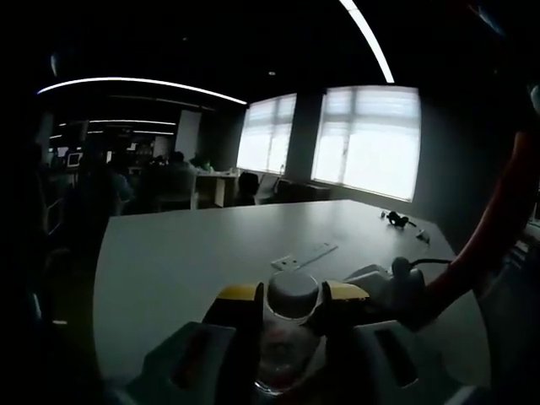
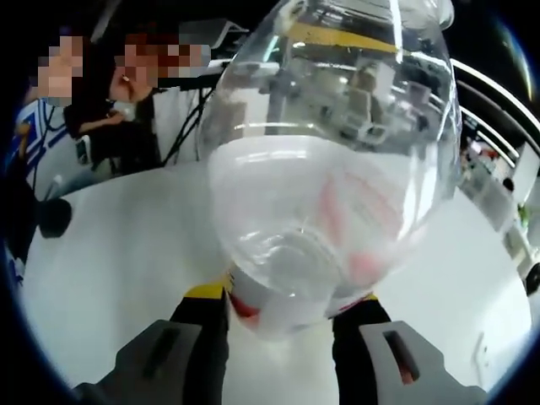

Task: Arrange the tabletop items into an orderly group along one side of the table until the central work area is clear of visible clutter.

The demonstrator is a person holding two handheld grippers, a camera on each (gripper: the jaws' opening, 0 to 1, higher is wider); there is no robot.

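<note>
the left tool (image 1: 291, 316) is clamped on a clear plastic bottle (image 1: 289, 325), with one yellow-tipped jaw on each side of it. the white cap (image 1: 293, 294) of the bottle points forward, away from the camera, so the long axis of the bottle runs along the jaws toward the far edge of the desk (image 1: 186, 253).

the right tool (image 2: 283, 316) is also closed on a bottle (image 2: 329, 169), near its narrow neck, where a red and white label shows. here the wide clear body swells up in front of the lens, and the long axis again follows the jaws. it is not possible to tell if this is the same bottle held from both ends or a second one.

beyond the left tool, a flat pale strip (image 1: 304, 256) lies on the desk, and a small dark object (image 1: 396, 219) rests near the far right corner. a pale device with a cable (image 1: 392, 283) sits just beside the left tool, toward the right edge. the left tool looks nearer to these things, so it probably should handle them once the bottle is put down along one side.

the left gripper view is very dark, so the small things are hard to name. the bottle hides much of the desk in the right gripper view. people sit behind the far edge there.
</note>
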